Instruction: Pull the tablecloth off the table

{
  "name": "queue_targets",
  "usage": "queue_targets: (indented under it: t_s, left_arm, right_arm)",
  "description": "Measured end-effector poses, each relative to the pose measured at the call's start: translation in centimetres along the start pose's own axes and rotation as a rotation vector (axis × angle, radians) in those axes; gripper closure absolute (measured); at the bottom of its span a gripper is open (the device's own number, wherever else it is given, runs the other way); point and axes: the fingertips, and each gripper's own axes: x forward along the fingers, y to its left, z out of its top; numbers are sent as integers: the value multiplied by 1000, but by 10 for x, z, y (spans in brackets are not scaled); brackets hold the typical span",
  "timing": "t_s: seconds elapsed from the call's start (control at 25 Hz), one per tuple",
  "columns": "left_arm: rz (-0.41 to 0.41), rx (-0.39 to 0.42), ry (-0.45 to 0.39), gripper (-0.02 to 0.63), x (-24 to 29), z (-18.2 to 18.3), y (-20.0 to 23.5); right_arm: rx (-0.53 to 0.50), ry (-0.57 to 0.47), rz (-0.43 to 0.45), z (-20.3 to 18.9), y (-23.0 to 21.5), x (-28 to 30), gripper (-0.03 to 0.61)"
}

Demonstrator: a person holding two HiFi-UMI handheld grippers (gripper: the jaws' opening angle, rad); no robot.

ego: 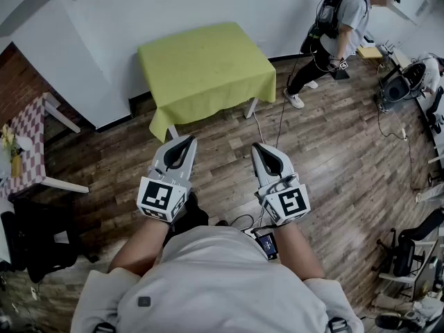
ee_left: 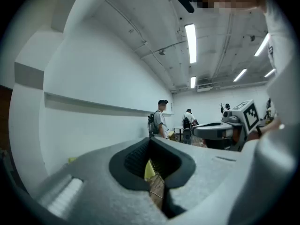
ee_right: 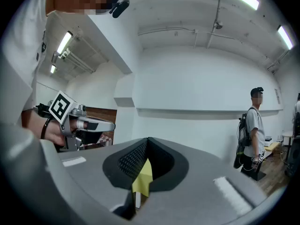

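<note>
A yellow-green tablecloth [ego: 205, 68] covers a small white-legged table [ego: 250, 107] against the white wall, well ahead of me. My left gripper [ego: 186, 140] and right gripper [ego: 258, 147] are held side by side above the wooden floor, short of the table, both shut with nothing in them. Through the shut jaws of the left gripper view a sliver of the tablecloth [ee_left: 148, 170] shows; the right gripper view shows the same cloth [ee_right: 143, 176] between its jaws, far off.
A person with a backpack [ego: 340, 26] stands at the right beyond the table, trailing a cable [ego: 281, 116] over the floor. A table with a checked cloth [ego: 31, 141] is at the left, a black chair [ego: 38, 238] below it. Equipment [ego: 406, 82] lines the right side.
</note>
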Motion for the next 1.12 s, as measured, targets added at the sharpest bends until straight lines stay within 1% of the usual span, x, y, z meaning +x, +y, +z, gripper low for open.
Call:
queue_targets:
  t_s: [0.28,0.56,0.72,0.88,1.0,1.12]
  left_arm:
    - [-16,-18,15,611,25,-14,42]
    - [-51,-58,39,611,60,-34,108]
    - [-70,-59,36,611,74,-33,151]
    - [-91,-46,30,611,89,-26,180]
    - [-97,-49,37,611,101,-25,194]
    - [-102,-30,43,611,112,-27,201]
  right_arm:
    - [-17,12,5,-8,-5,46,568]
    - [-45,22,10,-6,-12,119,568]
    - [-46,36,-11,-4,-12,162,568]
    - [-44,43,-34,-2,-17,191,568]
    - [-18,57,-37,-9,-26,209,568]
    - [-42,59,-22,-9,-33,223,568]
